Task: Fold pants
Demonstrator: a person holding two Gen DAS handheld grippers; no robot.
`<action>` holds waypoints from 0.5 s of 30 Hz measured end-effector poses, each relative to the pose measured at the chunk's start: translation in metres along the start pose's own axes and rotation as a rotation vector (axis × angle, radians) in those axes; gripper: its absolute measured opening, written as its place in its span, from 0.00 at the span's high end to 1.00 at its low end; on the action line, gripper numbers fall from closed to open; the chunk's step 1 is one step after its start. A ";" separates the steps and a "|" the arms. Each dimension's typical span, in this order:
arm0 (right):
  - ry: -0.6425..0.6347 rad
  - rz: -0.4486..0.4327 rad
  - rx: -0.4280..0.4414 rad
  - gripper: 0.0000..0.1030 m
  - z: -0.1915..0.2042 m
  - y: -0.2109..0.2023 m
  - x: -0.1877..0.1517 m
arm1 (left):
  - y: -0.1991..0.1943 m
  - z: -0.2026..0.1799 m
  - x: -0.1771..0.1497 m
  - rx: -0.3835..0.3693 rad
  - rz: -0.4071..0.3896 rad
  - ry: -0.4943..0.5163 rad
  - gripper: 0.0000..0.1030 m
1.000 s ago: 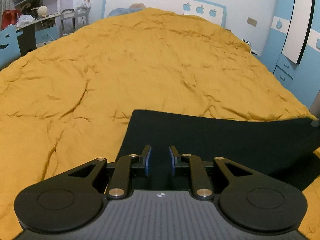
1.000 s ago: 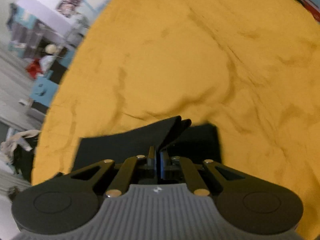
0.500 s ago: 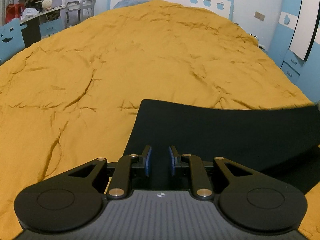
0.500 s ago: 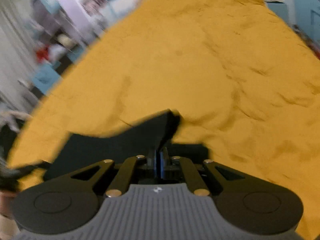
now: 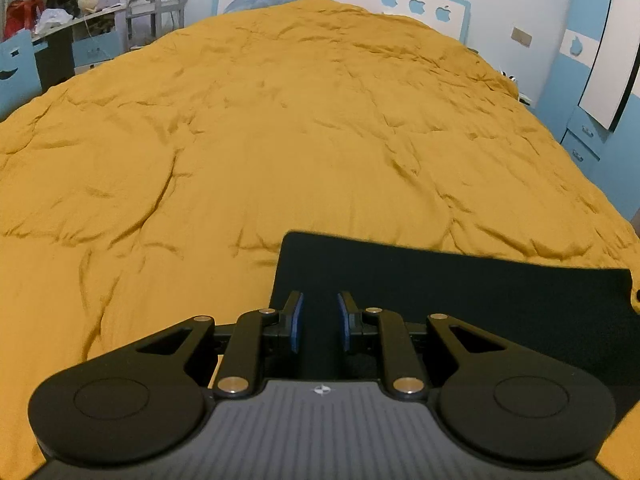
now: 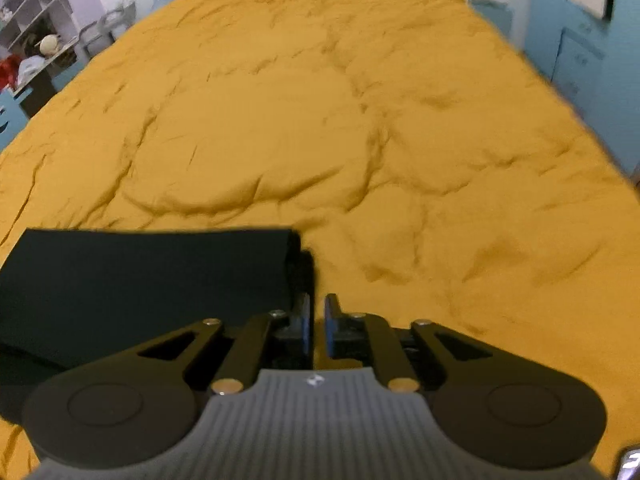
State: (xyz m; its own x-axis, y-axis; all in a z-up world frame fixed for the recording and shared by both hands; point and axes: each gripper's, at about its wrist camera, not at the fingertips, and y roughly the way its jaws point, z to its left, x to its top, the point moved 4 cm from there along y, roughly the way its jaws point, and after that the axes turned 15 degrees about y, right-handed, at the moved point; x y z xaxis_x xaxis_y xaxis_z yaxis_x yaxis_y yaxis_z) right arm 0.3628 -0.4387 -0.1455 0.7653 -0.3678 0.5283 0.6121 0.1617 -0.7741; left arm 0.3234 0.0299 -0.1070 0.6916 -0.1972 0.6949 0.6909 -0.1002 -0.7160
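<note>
The black fabric pants lie as a flat rectangular panel on the near part of the wrinkled mustard-yellow quilted bedspread. The left gripper hangs over the left end of the panel with its blue-padded jaws spread; dark cloth shows in the gap, but no pinch is visible. The right gripper sits just beside the right end of the pants, jaws slightly parted, with yellow cover visible between them, so it holds nothing.

Progress, as a judgement: at least one fold appears laid down, since the right end shows a rounded doubled edge and a second layer beneath. A further fold and smoothing may remain.

View differences: the left wrist view shows the clean far edge, the left corner and the blue headboard with apple cut-outs. The right wrist view, partly blurred, alone shows the layered right end
</note>
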 end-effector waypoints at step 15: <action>0.084 -0.049 -0.014 1.00 0.004 0.053 -0.003 | 0.105 0.016 0.020 -0.013 0.124 -0.051 0.94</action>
State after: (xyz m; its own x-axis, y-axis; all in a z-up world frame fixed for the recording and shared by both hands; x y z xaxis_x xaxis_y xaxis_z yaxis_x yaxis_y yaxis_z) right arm 0.3938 -0.4251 -0.1869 0.7148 -0.4502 0.5352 0.6450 0.1286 -0.7532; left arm 0.4127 0.0310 -0.1671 0.7814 -0.1590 0.6035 0.5971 -0.0904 -0.7970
